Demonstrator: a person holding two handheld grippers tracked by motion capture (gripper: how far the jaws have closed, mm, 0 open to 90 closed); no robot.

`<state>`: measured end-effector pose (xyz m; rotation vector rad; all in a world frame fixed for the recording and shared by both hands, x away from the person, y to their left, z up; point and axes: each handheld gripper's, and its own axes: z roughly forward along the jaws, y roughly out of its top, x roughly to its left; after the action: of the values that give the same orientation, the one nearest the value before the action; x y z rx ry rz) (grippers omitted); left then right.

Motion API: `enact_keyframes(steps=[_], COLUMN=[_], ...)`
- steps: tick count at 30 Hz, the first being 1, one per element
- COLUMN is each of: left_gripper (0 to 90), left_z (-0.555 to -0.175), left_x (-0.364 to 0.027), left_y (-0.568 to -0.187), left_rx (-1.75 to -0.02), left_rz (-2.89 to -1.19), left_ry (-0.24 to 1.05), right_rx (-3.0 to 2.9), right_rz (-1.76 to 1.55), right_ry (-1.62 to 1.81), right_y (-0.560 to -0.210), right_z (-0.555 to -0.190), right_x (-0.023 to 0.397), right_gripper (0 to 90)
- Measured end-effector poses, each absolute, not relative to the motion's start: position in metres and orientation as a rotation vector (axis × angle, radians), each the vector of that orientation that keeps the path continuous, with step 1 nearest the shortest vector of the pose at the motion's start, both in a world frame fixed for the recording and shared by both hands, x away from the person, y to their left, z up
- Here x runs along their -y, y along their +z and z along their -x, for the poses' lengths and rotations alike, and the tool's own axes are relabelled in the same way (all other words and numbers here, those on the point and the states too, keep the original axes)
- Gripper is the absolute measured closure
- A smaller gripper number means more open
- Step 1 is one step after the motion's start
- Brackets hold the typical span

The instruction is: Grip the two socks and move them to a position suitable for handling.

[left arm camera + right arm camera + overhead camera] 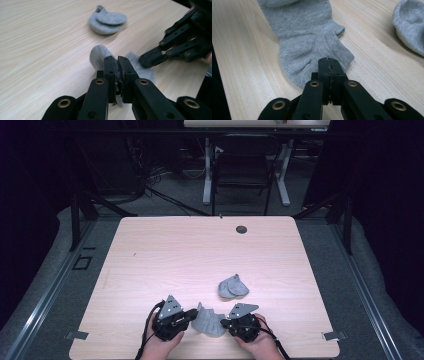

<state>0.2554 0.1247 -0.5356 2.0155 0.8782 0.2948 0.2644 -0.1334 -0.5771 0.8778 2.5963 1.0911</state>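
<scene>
Near the table's [150, 250] front edge, a grey sock [209, 321] lies between the two grippers, each pinching one end of it. On the left gripper [192, 312], the jaws are clamped tight on a fold of the sock [98, 56], whose rounded end rises just beyond the tips; the right gripper [147, 60] reaches in from the side there. At the other end, the right gripper [225, 322] has its jaws pressed together on the sock's [307, 40] hem — cloth spreads flat over the wood ahead of them. Farther back on the table, well apart from the hands, sits a second sock [232, 286] — folded into a small bundle.
</scene>
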Motion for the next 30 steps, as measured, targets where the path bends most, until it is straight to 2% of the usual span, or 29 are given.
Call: enact_keyframes(steps=[10, 14, 19, 30], left_gripper=[85.2, 81.4, 79.4, 79.9], left_z=[-0.253, -0.254, -0.256, -0.27], left_x=[-0.147, -0.152, -0.152, -0.139], left_y=[-0.553, -0.556, -0.552, -0.573], left_rx=[-0.96, -0.984, -0.932, -0.864], left_rz=[-2.057, -2.048, -2.022, -2.127], left_ry=[0.299, 0.3, 0.305, 0.294], right_rx=[-2.586, -2.588, -2.583, -2.54], right_rz=[-0.887, -0.88, -0.882, -0.855], right_ry=[1.089, 1.086, 1.087, 1.111], right_y=[-0.577, -0.577, -0.577, -0.576], right_z=[-0.264, -0.264, -0.264, -0.267], right_x=[0.136, 0.136, 0.136, 0.135], right_gripper=[89.3, 89.2, 87.3, 81.8])
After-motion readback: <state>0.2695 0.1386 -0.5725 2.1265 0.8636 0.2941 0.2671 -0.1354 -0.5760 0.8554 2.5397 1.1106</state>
